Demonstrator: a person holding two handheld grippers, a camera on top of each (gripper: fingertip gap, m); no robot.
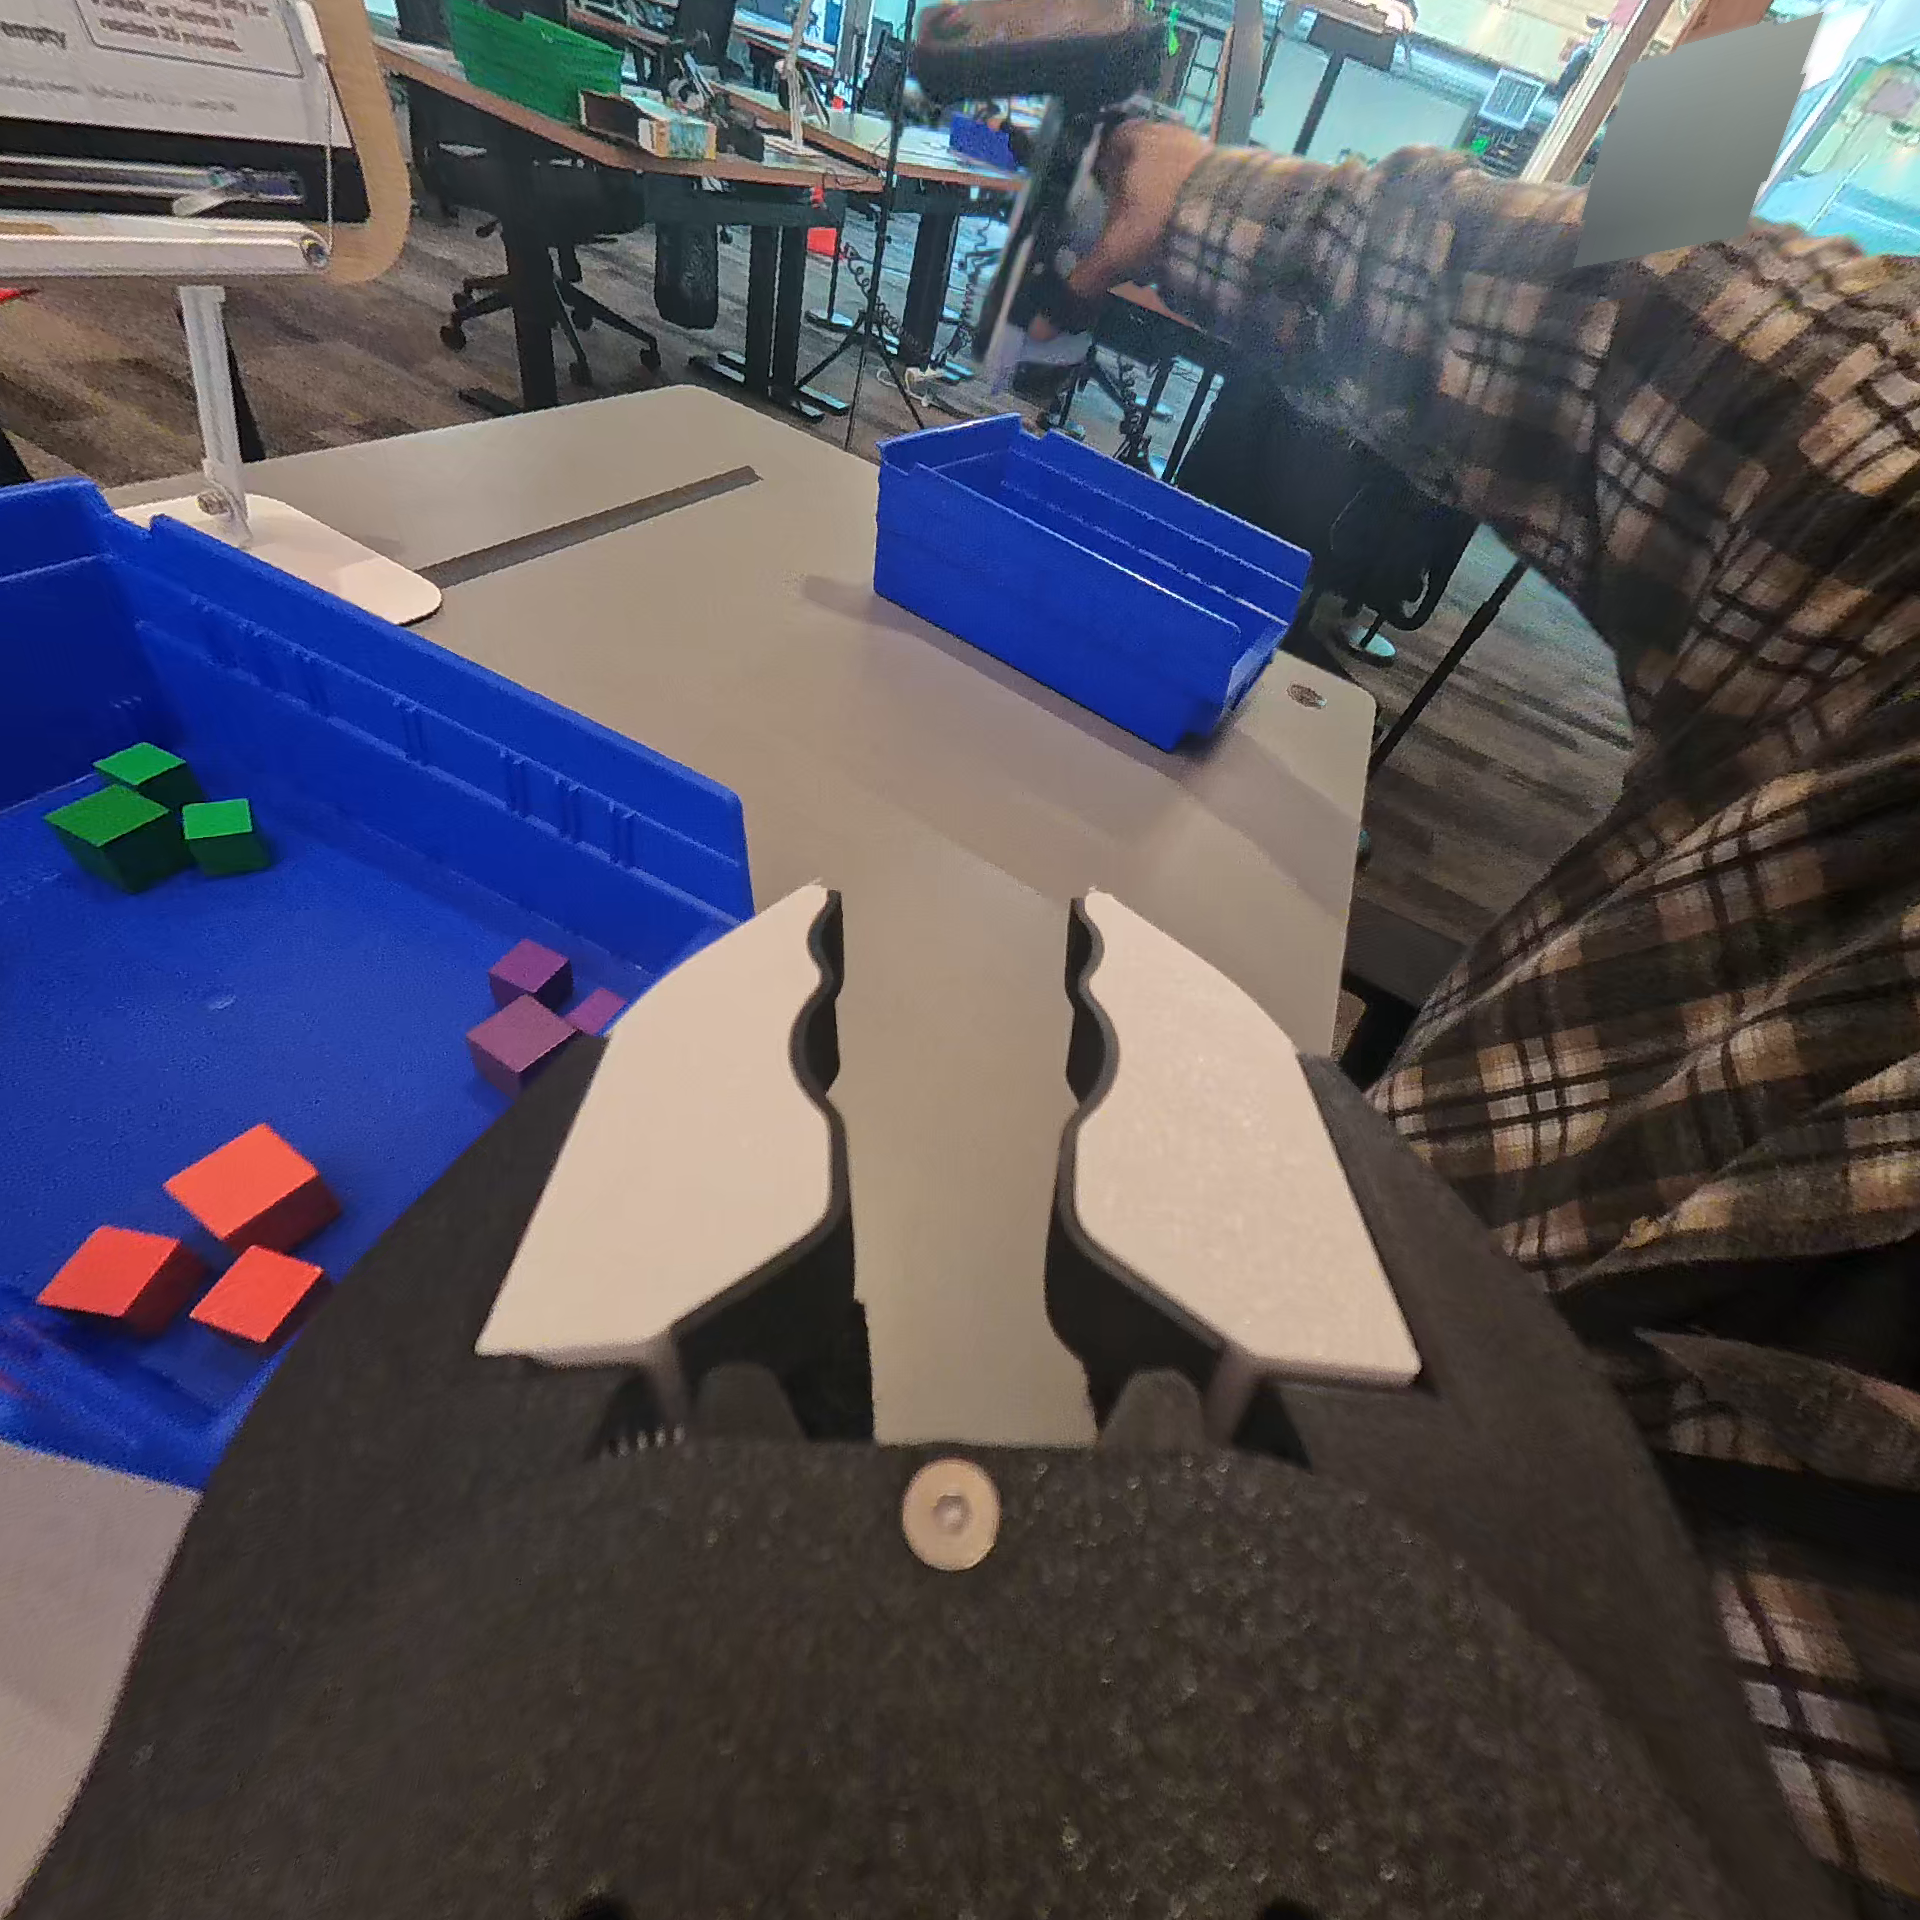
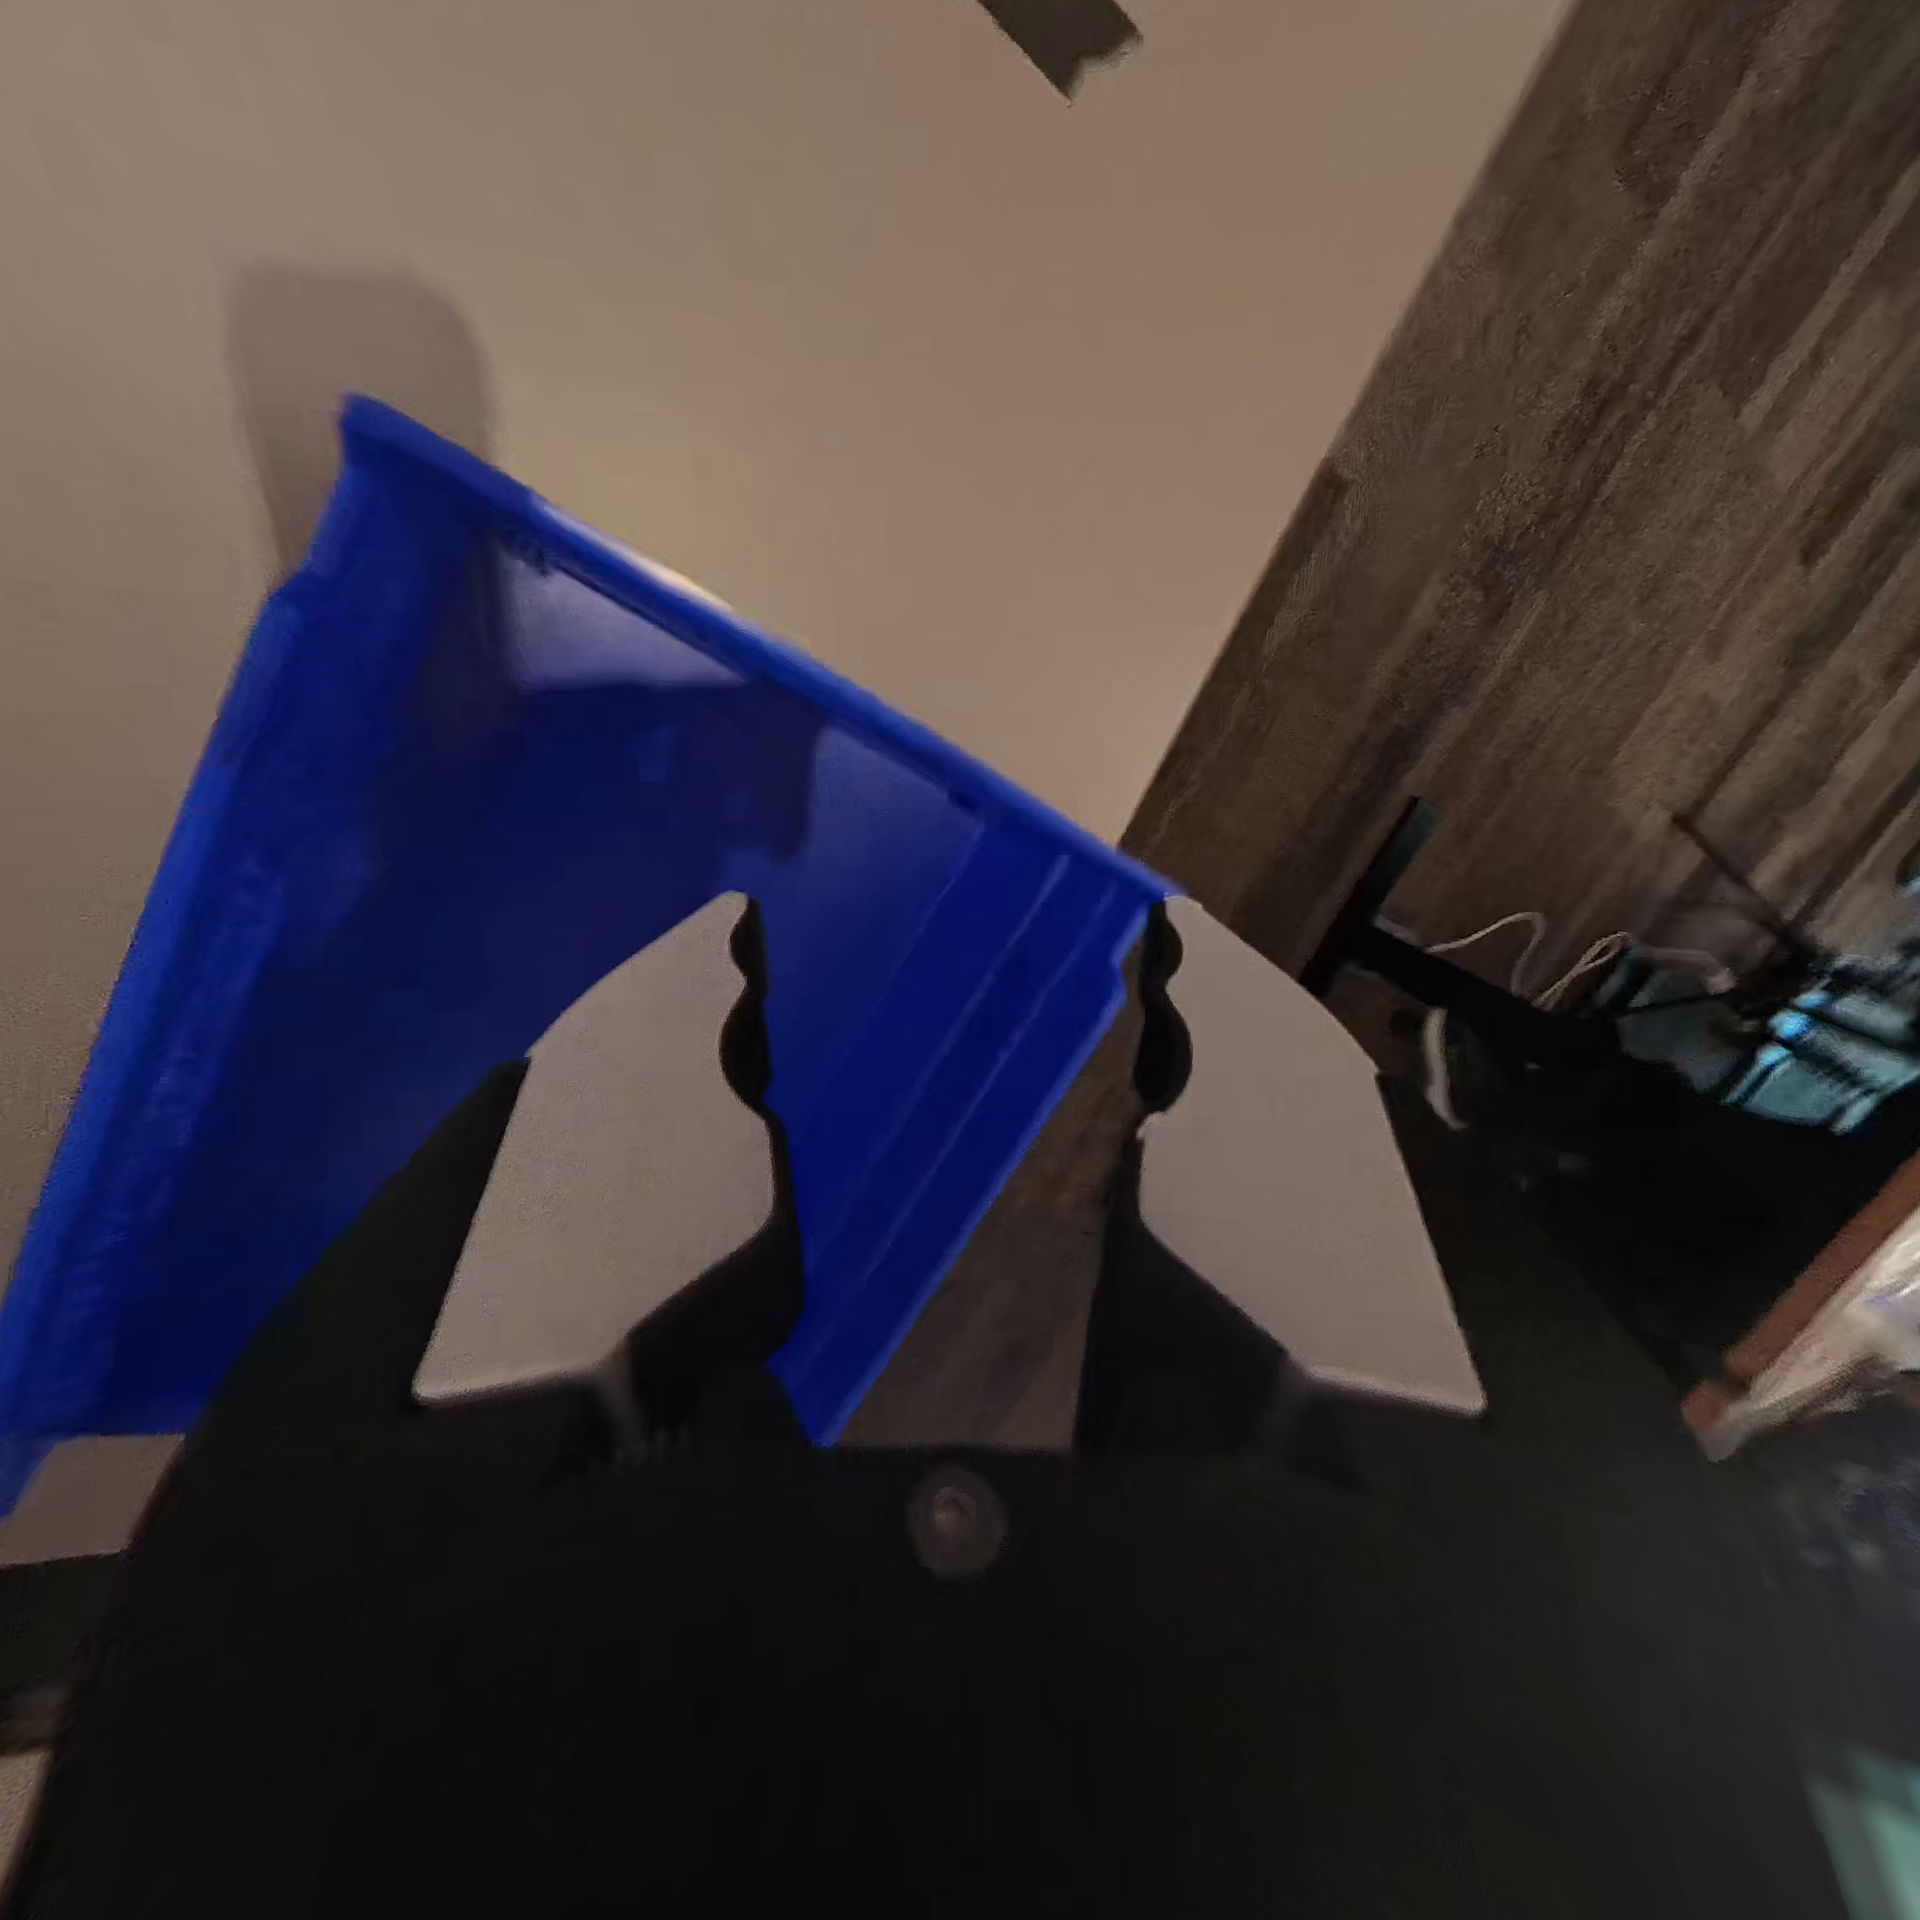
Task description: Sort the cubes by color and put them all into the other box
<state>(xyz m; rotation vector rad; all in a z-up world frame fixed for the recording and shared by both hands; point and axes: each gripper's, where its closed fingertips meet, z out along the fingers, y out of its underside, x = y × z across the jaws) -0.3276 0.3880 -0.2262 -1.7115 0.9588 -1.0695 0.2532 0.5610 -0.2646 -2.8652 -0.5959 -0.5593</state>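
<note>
Open-plan office, desks (image 1: 665, 156), office chair (image 1: 540, 301)

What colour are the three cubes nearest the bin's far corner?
Green, clustered together inside the near blue bin; left wrist view shows them best.

The left claw (image 1: 951, 914) is open, with nothing between its two grey fingers (image 1: 686, 1132); only the grey worktop (image 1: 727, 665) shows in the gap. On the left stands a large blue bin (image 1: 436, 717). Inside it the cubes lie in groups by color: three green cubes (image 1: 156, 816) near the far side, three purple cubes (image 1: 530, 1003) just beside the left finger, and three red cubes (image 1: 197, 1236) at the near side. A second, smaller blue bin (image 1: 1070, 582) stands well apart near the far right edge of the worktop. A plaid sleeve (image 1: 1621, 582) fills the right side. A white stand base (image 1: 312, 551) sits behind the large bin.
</note>
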